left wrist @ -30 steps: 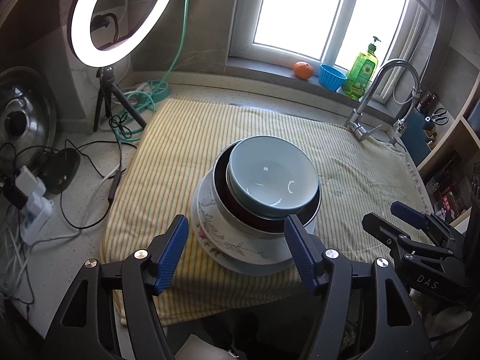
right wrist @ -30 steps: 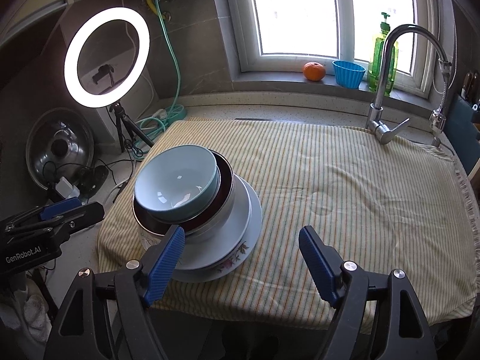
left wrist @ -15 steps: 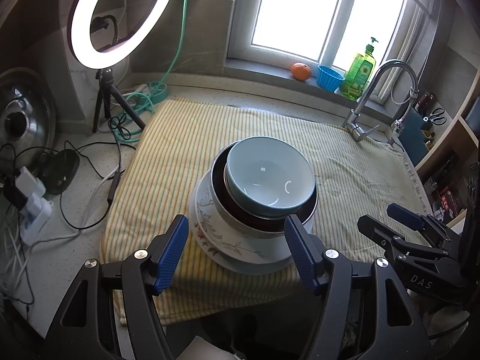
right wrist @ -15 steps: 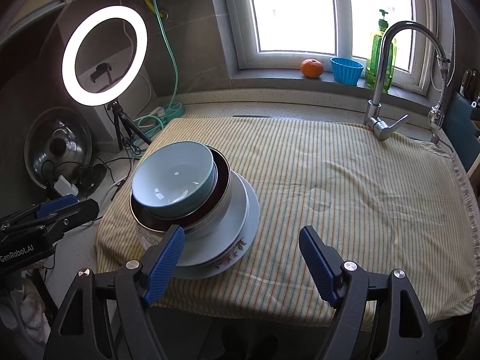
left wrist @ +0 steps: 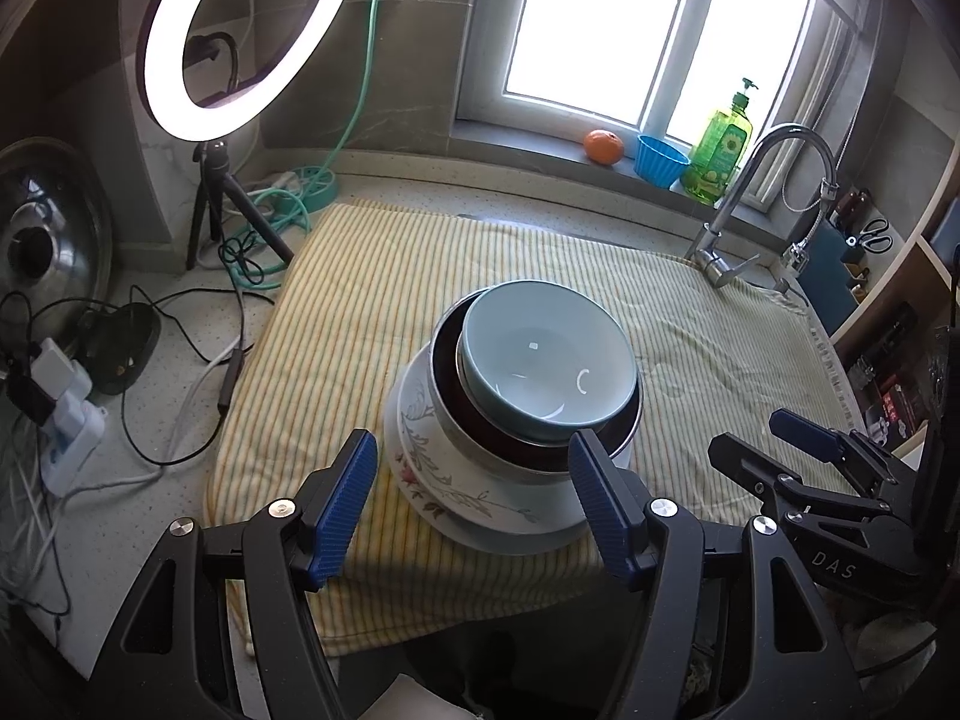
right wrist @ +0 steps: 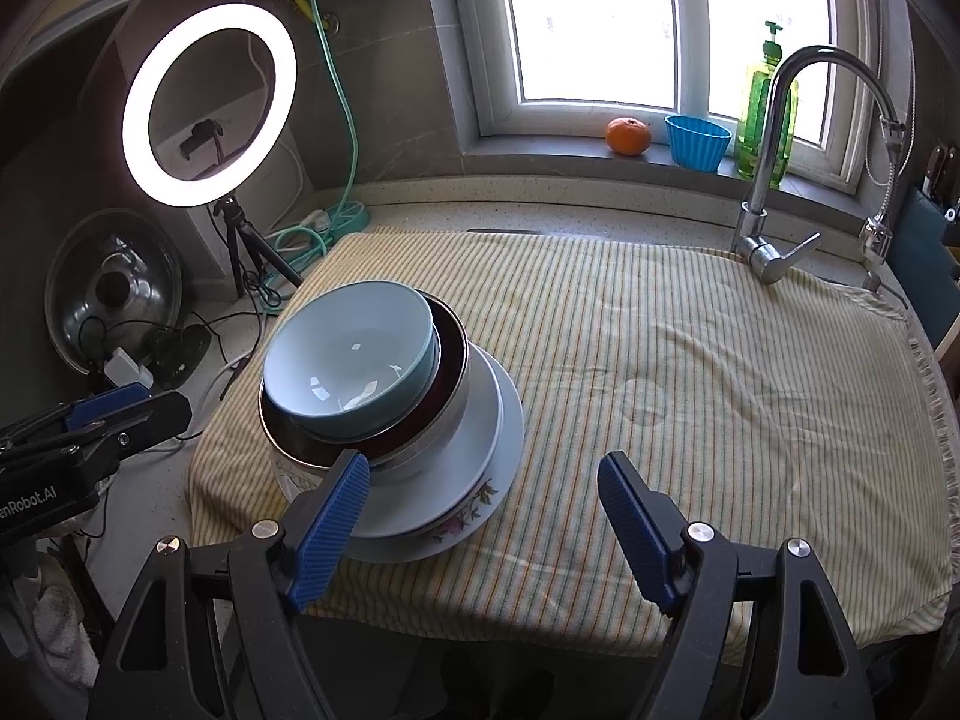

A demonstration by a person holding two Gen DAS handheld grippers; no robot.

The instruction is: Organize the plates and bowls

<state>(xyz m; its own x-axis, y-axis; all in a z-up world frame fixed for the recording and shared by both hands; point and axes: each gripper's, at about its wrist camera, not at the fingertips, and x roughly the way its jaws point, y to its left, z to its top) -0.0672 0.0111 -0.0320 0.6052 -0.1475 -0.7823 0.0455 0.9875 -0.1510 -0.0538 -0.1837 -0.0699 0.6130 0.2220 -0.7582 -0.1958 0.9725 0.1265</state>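
A pale blue bowl (left wrist: pixel 543 363) (right wrist: pixel 348 363) sits in a dark red steel-rimmed bowl (left wrist: pixel 540 456) (right wrist: pixel 453 360), on stacked white and floral plates (left wrist: pixel 432 474) (right wrist: pixel 474 450). The stack rests on the near left part of a striped yellow towel (left wrist: pixel 372 300) (right wrist: pixel 690 372). My left gripper (left wrist: pixel 474 504) is open and empty, just in front of the stack. My right gripper (right wrist: pixel 483 522) is open and empty, at the stack's near right; its left finger overlaps the plate edge in view. Each gripper also shows in the other's view, the right one (left wrist: pixel 804 438) and the left one (right wrist: pixel 108 408).
A lit ring light on a tripod (right wrist: pixel 207 105), cables and chargers (left wrist: pixel 66 414) and a steel lid (right wrist: pixel 114 294) are at the left. A tap (right wrist: pixel 774 168), an orange (right wrist: pixel 627 135), a blue cup (right wrist: pixel 696 141) and a soap bottle (right wrist: pixel 765 102) stand at the back.
Both grippers have drawn back slightly from the stack. Both stay open and the stack has not moved.
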